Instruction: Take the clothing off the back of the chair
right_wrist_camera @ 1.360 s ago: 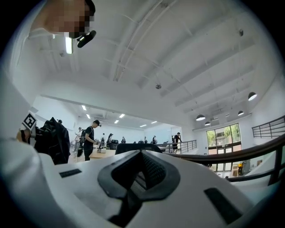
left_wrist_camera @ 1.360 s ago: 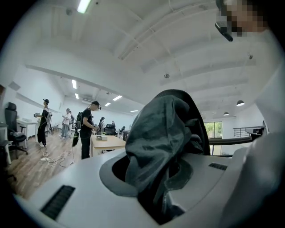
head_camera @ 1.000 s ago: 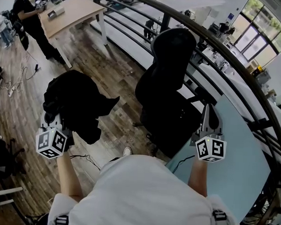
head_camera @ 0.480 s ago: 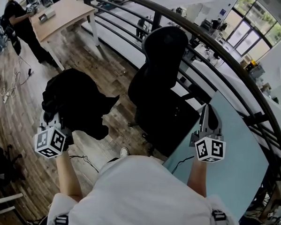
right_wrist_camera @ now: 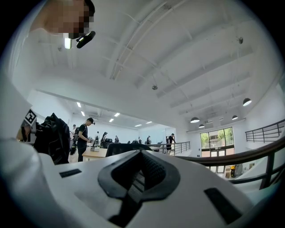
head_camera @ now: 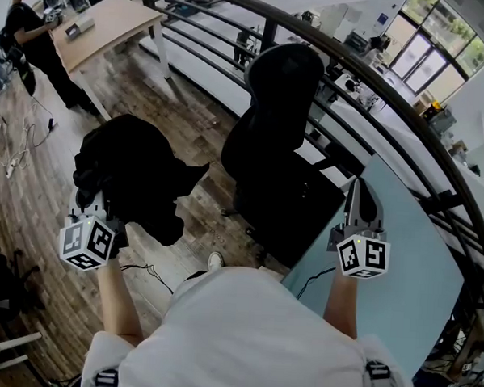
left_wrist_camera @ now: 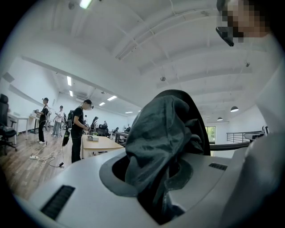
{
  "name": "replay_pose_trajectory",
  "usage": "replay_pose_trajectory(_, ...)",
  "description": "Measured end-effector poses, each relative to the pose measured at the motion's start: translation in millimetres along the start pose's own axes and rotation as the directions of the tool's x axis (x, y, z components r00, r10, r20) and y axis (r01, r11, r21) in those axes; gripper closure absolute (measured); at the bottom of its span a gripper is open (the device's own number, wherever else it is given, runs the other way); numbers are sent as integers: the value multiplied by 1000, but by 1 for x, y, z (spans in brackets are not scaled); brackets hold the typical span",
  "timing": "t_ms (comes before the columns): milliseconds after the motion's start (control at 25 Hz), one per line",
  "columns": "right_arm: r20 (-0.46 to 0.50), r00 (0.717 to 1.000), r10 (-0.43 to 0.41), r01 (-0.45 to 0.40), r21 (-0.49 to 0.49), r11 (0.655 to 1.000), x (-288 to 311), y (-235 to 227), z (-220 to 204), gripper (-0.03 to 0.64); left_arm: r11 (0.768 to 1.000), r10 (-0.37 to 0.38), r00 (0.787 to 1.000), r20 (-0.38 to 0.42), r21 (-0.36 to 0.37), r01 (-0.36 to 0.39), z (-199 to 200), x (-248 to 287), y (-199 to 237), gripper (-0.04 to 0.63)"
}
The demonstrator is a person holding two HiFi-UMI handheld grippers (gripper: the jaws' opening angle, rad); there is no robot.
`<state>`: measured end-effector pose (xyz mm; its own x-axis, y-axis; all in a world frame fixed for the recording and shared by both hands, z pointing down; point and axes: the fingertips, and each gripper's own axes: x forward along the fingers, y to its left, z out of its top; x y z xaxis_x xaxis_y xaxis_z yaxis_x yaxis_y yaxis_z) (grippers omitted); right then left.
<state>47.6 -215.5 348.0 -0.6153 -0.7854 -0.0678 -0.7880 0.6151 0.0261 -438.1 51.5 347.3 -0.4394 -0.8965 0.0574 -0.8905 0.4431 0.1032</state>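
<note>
Left gripper (head_camera: pixel 92 210), head view: jaws clenched on the black clothing (head_camera: pixel 134 175), which bunches over the jaw tips and hangs above the wood floor (head_camera: pixel 193 121). Clothing is off the black chair (head_camera: pixel 279 126) and apart from it, to the chair's left; the chair back is bare. Right gripper (head_camera: pixel 361 201) is held over the near edge of a pale blue tabletop (head_camera: pixel 400 270), just right of the chair seat. A dark curved railing (head_camera: pixel 370 70) runs behind the chair and closes off that side. Open floor lies left and ahead of the clothing. A wooden table (head_camera: pixel 113 20) and a standing person (head_camera: pixel 36 36) are well apart at upper left; cables trail on the floor at the left edge.

Left gripper view: dark cloth is pinched between the jaws and rises in a folded mass that fills the centre. The wooden table and several people stand far behind, at left.

Right gripper view: jaws are closed together with nothing between the ribbed pads. The clothing shows at the far left, well away from these jaws. The railing crosses at right.
</note>
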Motion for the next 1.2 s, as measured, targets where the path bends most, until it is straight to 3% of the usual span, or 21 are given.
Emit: replay_pose_trajectory(1200,8,1000,29,-29,-27,999,-2,32,1,597,999,-29,999,26,-20,30,4,-6,5,486)
